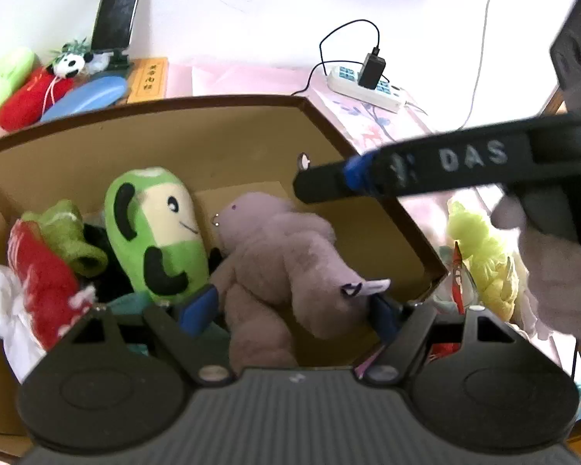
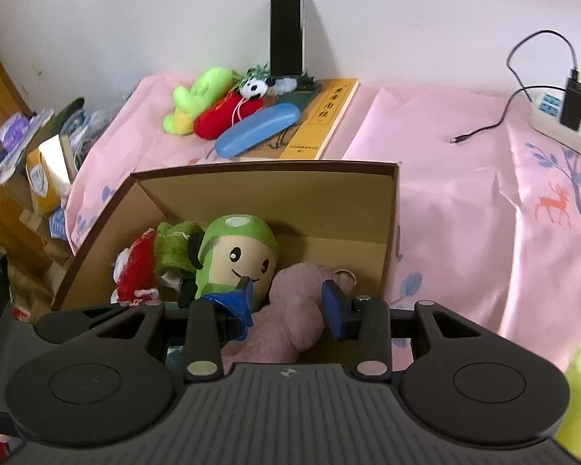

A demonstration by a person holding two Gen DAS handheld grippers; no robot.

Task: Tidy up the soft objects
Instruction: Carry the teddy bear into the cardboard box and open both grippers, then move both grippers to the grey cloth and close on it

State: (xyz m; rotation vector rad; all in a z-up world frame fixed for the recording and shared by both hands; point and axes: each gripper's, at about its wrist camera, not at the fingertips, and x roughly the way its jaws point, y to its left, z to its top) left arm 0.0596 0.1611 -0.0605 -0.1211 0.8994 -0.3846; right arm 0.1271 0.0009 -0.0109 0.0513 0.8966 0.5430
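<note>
hidden: lower half of the pink plush (image 1: 279, 259) cut off behind the left gripper (image 1: 294, 310) body; items under the toys too dark to tell.
box (image 1: 213, 147): cardboard, on pink cloth (image 2: 464, 209), held pink plush beside green plush (image 1: 159, 232), red plush (image 1: 38, 271) at left.
left gripper: fingers spread, plush between them, contact unclear.
right gripper (image 2: 290, 304): fingers spread either side of pink plush (image 2: 290, 310), grip unclear.
outside: yellow-green plush (image 1: 480, 255) right of box.

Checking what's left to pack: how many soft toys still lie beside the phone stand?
3: lime-green plush leftmost, red plush beside it, small panda on top. Others may be hidden.
</note>
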